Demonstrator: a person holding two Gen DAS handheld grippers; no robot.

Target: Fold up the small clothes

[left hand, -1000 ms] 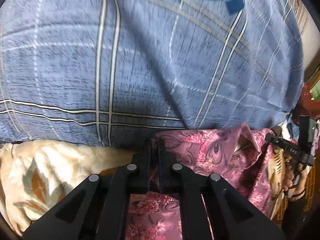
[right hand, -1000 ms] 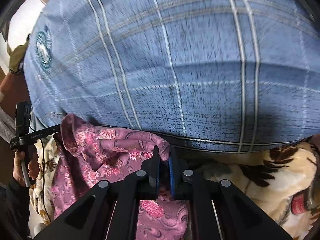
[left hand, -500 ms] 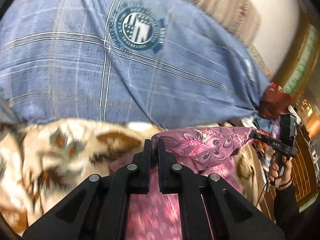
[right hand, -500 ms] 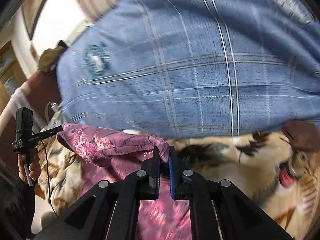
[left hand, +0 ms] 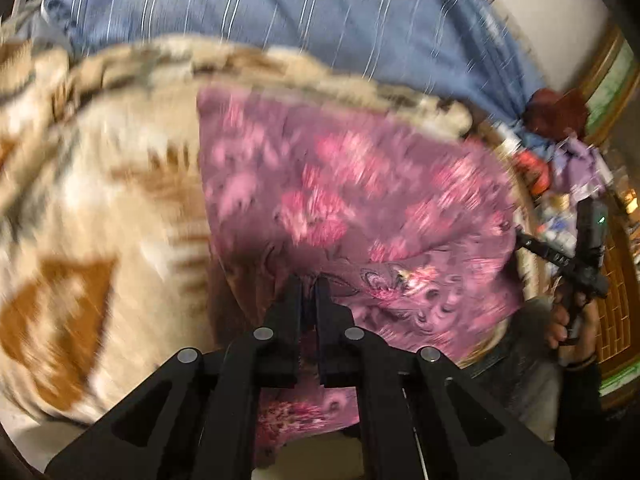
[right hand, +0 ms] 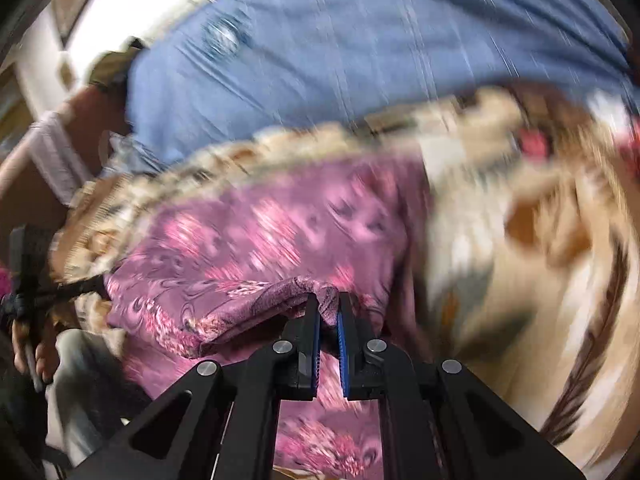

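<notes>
Both tools clamped on one pink floral cloth

The left tool (left hand: 308, 285) is pinched nearly closed on the near edge of the pink floral cloth (left hand: 340, 196), which lies spread over a cream and brown blanket (left hand: 100, 208). The right tool (right hand: 329, 303) grips the same edge, narrow. The emblem (right hand: 222, 38) on the blue checked sheet (right hand: 360, 52) is too blurred to read.

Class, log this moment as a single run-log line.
left gripper: shut on pink floral cloth | right gripper: shut on same cloth | cloth over tan blanket | frames motion-blurred
</notes>
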